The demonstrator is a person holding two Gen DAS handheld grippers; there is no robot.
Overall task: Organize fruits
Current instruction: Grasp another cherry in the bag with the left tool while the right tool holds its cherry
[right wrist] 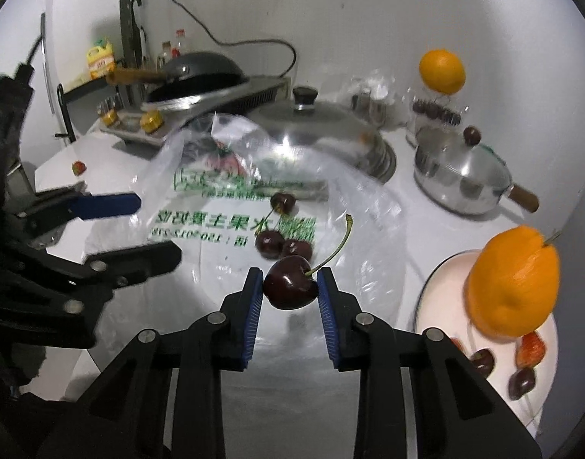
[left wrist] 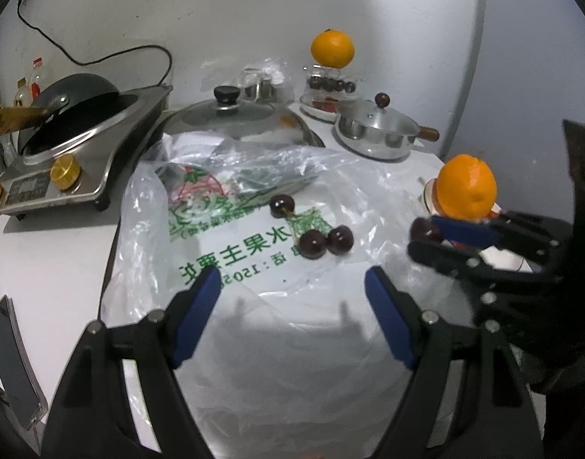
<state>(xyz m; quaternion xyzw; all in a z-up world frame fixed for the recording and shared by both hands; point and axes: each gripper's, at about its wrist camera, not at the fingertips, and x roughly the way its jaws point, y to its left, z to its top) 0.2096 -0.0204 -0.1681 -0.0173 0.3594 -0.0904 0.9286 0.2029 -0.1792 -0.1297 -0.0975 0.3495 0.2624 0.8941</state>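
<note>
Right wrist view: right gripper [right wrist: 290, 287] closed on a dark cherry [right wrist: 290, 287], blue pads pressing both flanks, green stem curving up and right. Cherry sits clear of the plastic bag [right wrist: 223, 199] spread on the white counter [right wrist: 82, 145]. Left wrist view confirms it from the side: same cherry [left wrist: 426, 229] pinched at the tips of the right gripper [left wrist: 430, 235].

Left gripper [left wrist: 292, 287] hangs wide apart over the bag [left wrist: 158, 206], nothing between its pads.

Three loose cherries [right wrist: 283, 243] lie on the printed bag ahead. To the right, a white plate [right wrist: 441, 271] holds an orange [right wrist: 514, 287], at least two cherries and a strawberry [right wrist: 529, 348]. A second orange [right wrist: 441, 70] rests on a glass jar at the back.

Judgement: the step in hand is carrying the gripped cherry to the plate, where like fruit already lies. To do it well, keep pad pressure light, since the fruit is soft and round and could squirt out or bruise. Swing right, low over the rim, clear of the orange, and let go near the plated cherries. Mind the stem; it could catch on the orange or the pads.

Hard to make out: the plate is cut off by the frame edge and the orange covers much of it, so free space there is uncertain. Motion blur smears the orange and rim. Whether the left gripper touches the bag film cannot be told. A small red item [right wrist: 78, 167] at the far left of the counter is too small to identify surely.
</note>
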